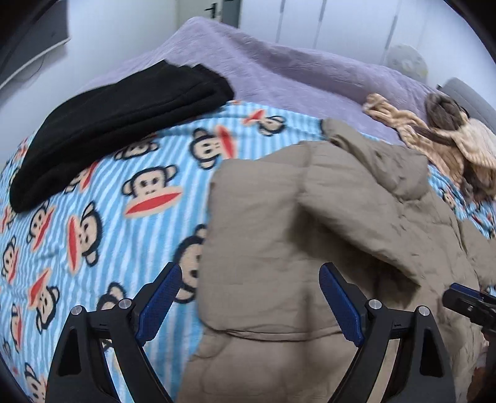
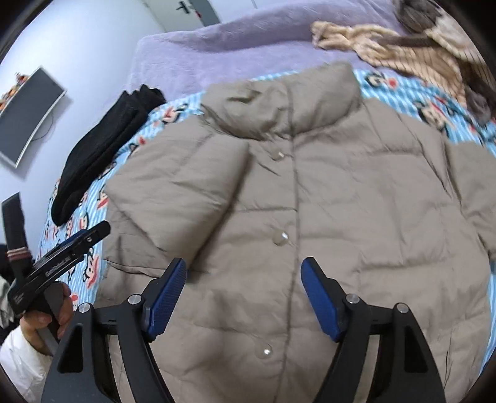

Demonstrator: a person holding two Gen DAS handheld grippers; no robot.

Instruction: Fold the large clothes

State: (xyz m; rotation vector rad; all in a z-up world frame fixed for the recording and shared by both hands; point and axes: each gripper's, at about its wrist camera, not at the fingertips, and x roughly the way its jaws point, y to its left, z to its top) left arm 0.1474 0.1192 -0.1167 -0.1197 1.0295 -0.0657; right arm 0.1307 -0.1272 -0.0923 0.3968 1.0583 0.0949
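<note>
On the monkey-print bedspread [image 1: 102, 198], the taupe jacket [image 2: 310, 201] runs off-frame under 2 released tools [image 1: 249, 297] [image 2: 245, 291].

A monkey-print blanket [image 1: 93, 198] overlaps a purple bedspread [image 1: 279, 68].

I see a bed [image 1: 303, 71] under a lilac cover, pale walls [image 2: 86, 46], a wall-mounted screen [image 2: 29, 114], a dark door [image 1: 223, 12] behind.

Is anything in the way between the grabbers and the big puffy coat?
Nothing visible. The coat lies spread right under both open grippers, left and right. The black clothes and the beige clothes lie off to the sides on the blanket, apart from it.
</note>
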